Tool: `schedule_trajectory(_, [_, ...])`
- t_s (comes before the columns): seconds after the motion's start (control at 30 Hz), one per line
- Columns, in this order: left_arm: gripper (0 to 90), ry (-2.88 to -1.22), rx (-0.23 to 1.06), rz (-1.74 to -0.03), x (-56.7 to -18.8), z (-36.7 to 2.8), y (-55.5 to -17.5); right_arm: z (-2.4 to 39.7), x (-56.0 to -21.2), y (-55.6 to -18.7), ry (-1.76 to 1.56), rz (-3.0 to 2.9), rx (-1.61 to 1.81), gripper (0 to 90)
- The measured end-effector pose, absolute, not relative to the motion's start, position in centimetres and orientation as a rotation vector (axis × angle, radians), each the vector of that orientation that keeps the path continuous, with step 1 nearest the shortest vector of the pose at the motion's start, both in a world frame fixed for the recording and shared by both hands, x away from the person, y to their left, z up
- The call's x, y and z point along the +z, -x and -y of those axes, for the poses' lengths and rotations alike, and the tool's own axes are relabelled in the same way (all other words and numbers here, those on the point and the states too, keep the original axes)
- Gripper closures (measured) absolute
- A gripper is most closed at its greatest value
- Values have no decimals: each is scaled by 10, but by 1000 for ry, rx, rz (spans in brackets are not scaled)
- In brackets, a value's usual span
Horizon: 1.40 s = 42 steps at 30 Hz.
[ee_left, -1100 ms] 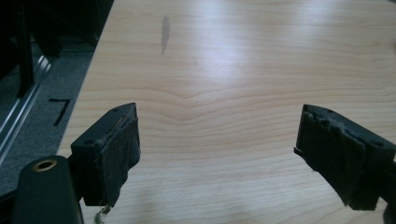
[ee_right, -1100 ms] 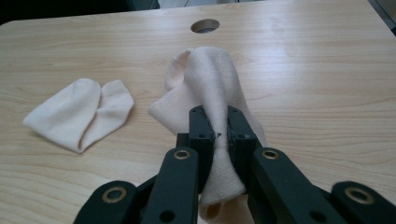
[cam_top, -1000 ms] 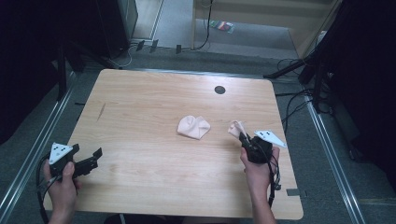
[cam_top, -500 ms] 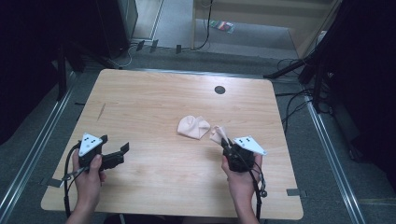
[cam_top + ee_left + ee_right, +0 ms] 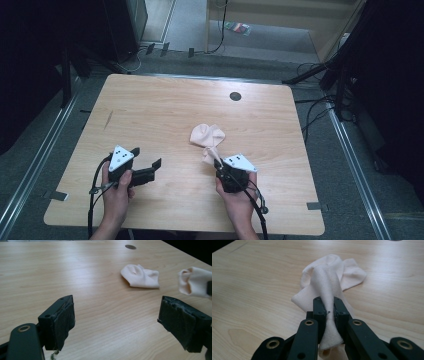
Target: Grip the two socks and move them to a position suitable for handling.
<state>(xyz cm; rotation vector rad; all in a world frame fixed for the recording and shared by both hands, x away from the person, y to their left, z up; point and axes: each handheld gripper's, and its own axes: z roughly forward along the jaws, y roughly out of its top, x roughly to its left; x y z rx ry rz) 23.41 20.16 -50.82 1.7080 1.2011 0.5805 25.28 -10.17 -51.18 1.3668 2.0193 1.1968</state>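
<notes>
Right gripper view showed my right gripper (image 5: 329,312) clenched on one sock (image 5: 325,285), toward the tabletop's (image 5: 165,107) near edge, just beside the other sock (image 5: 206,134). My left gripper (image 5: 125,325) was released, holding nothing. I judged the thin pinch could slip if pulled.

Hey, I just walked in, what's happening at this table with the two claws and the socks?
A person at a wooden table holds a claw in each hand. The right claw is shut on a pale sock, pinching it lifted off the wood. A second sock lies crumpled near the table's middle, just beyond the held one. The left claw is open with nothing in it, above bare wood, facing both socks.
</notes>
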Motion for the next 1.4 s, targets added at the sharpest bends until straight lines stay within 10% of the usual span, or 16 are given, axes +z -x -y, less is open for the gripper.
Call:
schedule_trajectory(0.37, [139, -1736, 479, -1180, -522, -193, -235, 74, -539, -247, -1358, -2108, 1185, 835])
schedule_trajectory(0.47, [139, -1773, 475, -1163, -527, -186, -235, 65, -545, -248, -1362, -2203, 1271, 596])
schedule_trajectory(0.57, [139, -1774, 475, -1162, -528, -186, -235, 68, -540, -248, -1384, -2195, 1333, 546])
schedule_trajectory(0.8, [140, -1783, 457, -1176, -533, -187, -240, 120, -527, -263, -1478, -2048, 1331, 610])
schedule_trajectory(1.4, [147, -1827, 416, -1166, -539, -180, -242, 87, -551, -267, -1306, -2206, 1100, 535])
